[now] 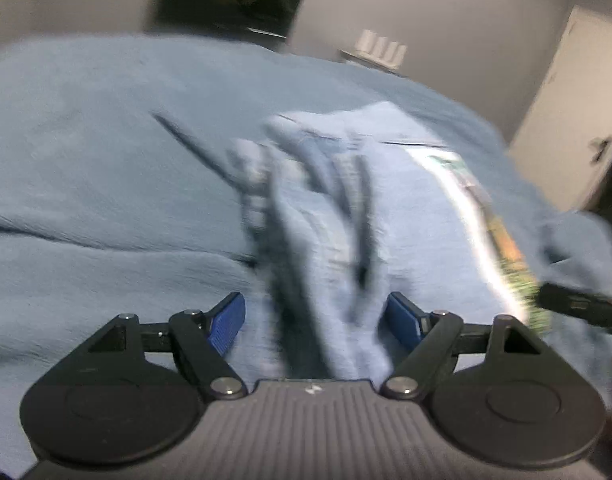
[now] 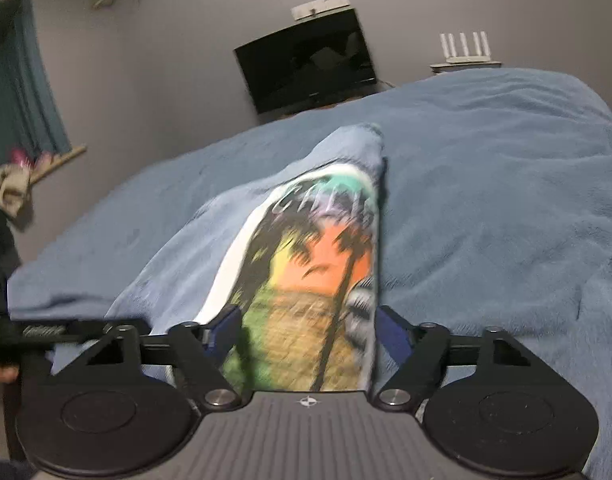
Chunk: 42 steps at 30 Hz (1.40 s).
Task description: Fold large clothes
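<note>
In the left wrist view, the left tongs (image 1: 316, 320) stand wide apart at the bottom of the frame, their blue pads (image 1: 226, 322) clear on both sides of a heap of pale blue cloth. This is the T-shirt (image 1: 330, 216), lying rumpled and blurred in the middle of the frame on the blue blanket (image 1: 86, 160) that covers the bed. Dark folds run down its centre, and a strip of its colourful print shows along its right edge. The cloth reaches between the pads, but they do not press on it. At the right edge, a black bar of the other tool juts in from the side.

In the right wrist view, the right tongs (image 2: 308, 334) are also well open at the bottom of the frame. The T-shirt (image 2: 306, 248) rises from between them toward the middle of the frame in a narrow, folded shape, print side up: palm trees against an orange and yellow sky, with a white border on the left. The cloth fills the gap between the blue pads (image 2: 390, 334); whether they touch it cannot be told through the blur. The blanket (image 2: 506, 184) spreads across the right and centre. A dark television (image 2: 306, 64) hangs on the grey wall at the top, a white router (image 2: 464, 50) sits to its right, and a teal curtain (image 2: 18, 80) hangs at the upper left.
</note>
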Each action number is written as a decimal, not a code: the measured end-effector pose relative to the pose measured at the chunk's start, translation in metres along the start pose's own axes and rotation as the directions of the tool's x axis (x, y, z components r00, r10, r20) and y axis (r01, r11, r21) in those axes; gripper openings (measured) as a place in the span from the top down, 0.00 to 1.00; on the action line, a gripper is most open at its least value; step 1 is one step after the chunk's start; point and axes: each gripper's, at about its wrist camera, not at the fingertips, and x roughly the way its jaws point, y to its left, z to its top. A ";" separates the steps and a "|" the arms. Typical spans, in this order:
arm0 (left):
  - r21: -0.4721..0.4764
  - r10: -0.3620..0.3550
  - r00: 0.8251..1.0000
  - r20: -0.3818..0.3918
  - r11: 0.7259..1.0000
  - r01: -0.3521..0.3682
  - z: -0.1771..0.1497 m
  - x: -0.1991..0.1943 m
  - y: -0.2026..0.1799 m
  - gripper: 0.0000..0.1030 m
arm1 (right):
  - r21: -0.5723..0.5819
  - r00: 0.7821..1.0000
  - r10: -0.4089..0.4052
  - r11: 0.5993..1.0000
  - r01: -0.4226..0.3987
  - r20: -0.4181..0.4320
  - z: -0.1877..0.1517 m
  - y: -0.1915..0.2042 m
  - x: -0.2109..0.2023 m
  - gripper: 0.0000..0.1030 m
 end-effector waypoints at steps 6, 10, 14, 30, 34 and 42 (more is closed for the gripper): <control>-0.161 -0.041 0.999 0.009 0.986 0.041 -0.005 -0.006 0.032 0.29 | -0.197 0.996 -0.080 0.977 0.086 0.038 -0.017 0.029 0.016 0.30; -0.098 -0.026 0.991 0.134 0.994 0.039 0.008 -0.037 0.011 0.29 | -0.202 0.996 -0.072 0.976 0.080 0.045 -0.021 0.027 0.011 0.29; 0.069 -0.080 0.975 0.209 0.995 0.066 0.016 -0.061 -0.036 0.28 | -0.201 0.996 -0.071 0.976 0.080 0.050 -0.027 0.033 0.003 0.26; 0.176 -0.072 0.992 0.103 0.983 0.053 -0.012 -0.015 -0.075 0.31 | -0.160 0.998 -0.034 0.986 0.041 0.045 -0.023 0.025 0.013 0.20; 0.141 -0.047 0.996 0.072 0.989 0.036 -0.008 -0.013 -0.065 0.31 | -0.143 0.999 -0.026 0.989 0.032 0.046 -0.022 0.024 0.013 0.18; 0.075 -0.054 0.999 0.006 0.996 0.053 -0.012 0.002 -0.051 0.28 | -0.204 0.999 -0.035 0.978 0.042 0.042 -0.028 0.031 0.018 0.11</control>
